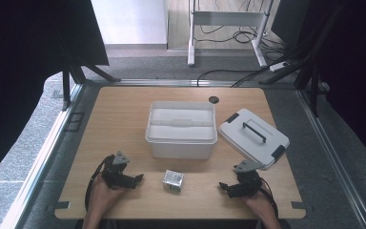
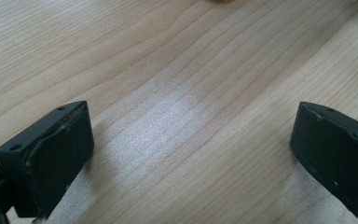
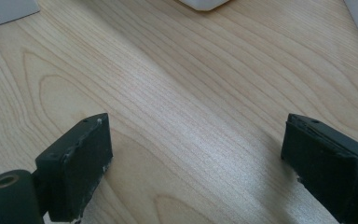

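Left claw: the black two-jaw left gripper (image 1: 136, 178) rests near the desk's front edge, left part; its jaws stand wide apart and hold nothing, only bare wood lies between them.
Right claw: the black two-jaw right gripper (image 1: 224, 186) sits near the front edge, right part, jaws also wide and empty.
Open room: the light wooden desk (image 1: 114, 119) is free along its left edge and front left corner.
Edges: the white plastic lid with a black handle (image 1: 253, 137) lies near the right edge; the white rectangular plastic box (image 1: 181, 130) stands open at the middle.
Packet: the small silver-white foil packet (image 1: 173, 181) lies between both grippers, touching neither, before the box; its surface is shiny and crinkled.
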Tool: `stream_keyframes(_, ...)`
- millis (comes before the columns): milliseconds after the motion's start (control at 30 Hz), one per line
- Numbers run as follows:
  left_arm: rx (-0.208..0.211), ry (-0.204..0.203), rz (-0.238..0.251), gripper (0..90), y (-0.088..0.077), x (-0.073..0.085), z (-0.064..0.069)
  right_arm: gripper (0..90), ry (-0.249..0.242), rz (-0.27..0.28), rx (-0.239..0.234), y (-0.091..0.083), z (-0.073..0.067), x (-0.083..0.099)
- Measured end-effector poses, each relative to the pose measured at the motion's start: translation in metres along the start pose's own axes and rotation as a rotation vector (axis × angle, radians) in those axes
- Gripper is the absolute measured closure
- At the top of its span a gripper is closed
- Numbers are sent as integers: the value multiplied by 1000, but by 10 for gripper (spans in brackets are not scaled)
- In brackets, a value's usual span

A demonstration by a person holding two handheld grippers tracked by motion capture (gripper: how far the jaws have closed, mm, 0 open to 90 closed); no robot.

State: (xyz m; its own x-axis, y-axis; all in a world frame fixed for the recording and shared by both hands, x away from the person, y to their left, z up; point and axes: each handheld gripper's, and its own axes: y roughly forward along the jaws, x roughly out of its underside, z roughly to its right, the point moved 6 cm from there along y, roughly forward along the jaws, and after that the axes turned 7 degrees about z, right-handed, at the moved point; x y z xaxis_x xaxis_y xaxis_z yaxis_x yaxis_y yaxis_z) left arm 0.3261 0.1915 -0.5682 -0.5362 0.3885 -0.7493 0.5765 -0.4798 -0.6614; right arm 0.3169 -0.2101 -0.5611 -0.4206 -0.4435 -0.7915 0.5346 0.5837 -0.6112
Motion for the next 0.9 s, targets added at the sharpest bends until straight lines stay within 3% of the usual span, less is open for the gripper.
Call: stream_keyframes(900, 2, 0, 1, 0, 0, 0, 0, 85, 5, -2, 6, 0, 0, 0)
